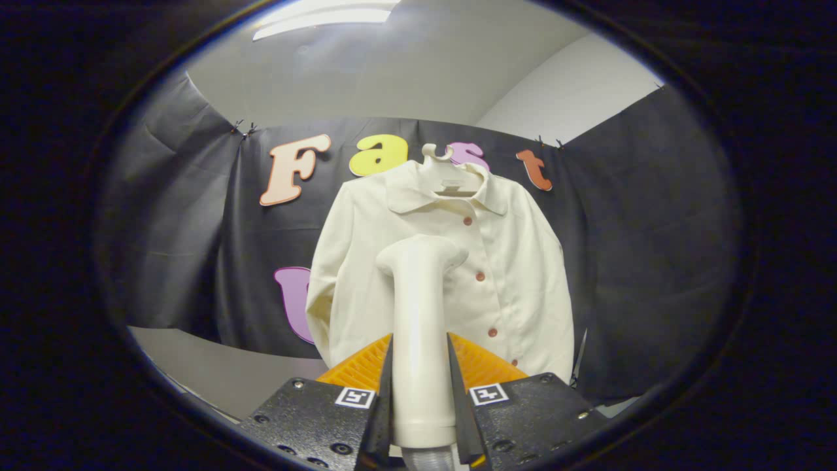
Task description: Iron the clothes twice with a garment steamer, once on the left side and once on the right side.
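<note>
Black cloth backs the far wall, where the cream shirt [444, 275] hangs from a hanger [439, 171], front facing me. My gripper [419, 386] is clenched on the garment steamer [418, 314], held upright, head turned toward the shirt's left panel, ready to steam.

Garment steamer [420, 327] clamped between both fingers of the gripper [420, 392]: plain glossy cream-white, no pattern, clear greyish bit at its base. Shirt [458, 275] beyond the fingers: pale cream, plain, faint vertical weave lines; buttons [480, 277] down its front reddish-brown. Hanger [444, 171] at the collar: white. Booth wall [196, 229] behind the shirt: black cloth, creased. Square markers [355, 397] on the gripper body beside the fingers: black-and-white block pattern. Floor strip [229, 366] left of the fingers: light grey. Ceiling [405, 72] above: off-white.
</note>
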The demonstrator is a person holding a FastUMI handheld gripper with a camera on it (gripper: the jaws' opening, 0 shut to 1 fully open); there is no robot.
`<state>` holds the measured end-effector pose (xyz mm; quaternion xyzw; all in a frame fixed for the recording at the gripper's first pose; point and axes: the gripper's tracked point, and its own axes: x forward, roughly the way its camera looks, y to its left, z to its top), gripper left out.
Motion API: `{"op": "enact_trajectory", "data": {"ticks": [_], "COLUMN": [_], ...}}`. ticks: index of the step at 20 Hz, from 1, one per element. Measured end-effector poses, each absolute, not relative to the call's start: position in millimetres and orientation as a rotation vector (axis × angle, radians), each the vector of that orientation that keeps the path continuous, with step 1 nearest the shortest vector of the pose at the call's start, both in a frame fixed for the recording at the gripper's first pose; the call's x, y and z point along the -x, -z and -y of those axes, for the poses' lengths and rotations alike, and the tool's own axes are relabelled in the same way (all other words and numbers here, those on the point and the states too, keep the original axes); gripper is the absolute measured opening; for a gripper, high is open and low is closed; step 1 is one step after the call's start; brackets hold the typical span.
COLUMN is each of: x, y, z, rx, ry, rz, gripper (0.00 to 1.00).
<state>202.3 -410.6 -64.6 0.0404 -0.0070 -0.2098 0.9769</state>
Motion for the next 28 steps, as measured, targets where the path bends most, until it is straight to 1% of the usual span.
{"op": "enact_trajectory", "data": {"ticks": [6,11,22,28], "x": [-207.1,-209.7,-184.2,-168.6], "y": [73.0,108.0,168.3,199.4], "z": [423.5,420.4,416.3,405.5], "rx": [-0.090,-0.155,-0.229,-0.203], "ry": [0.431,0.388,0.372,0.359], "rz": [0.036,-0.007,-0.073,-0.101], "gripper": [0.38,0.39,0.38,0.38]}}
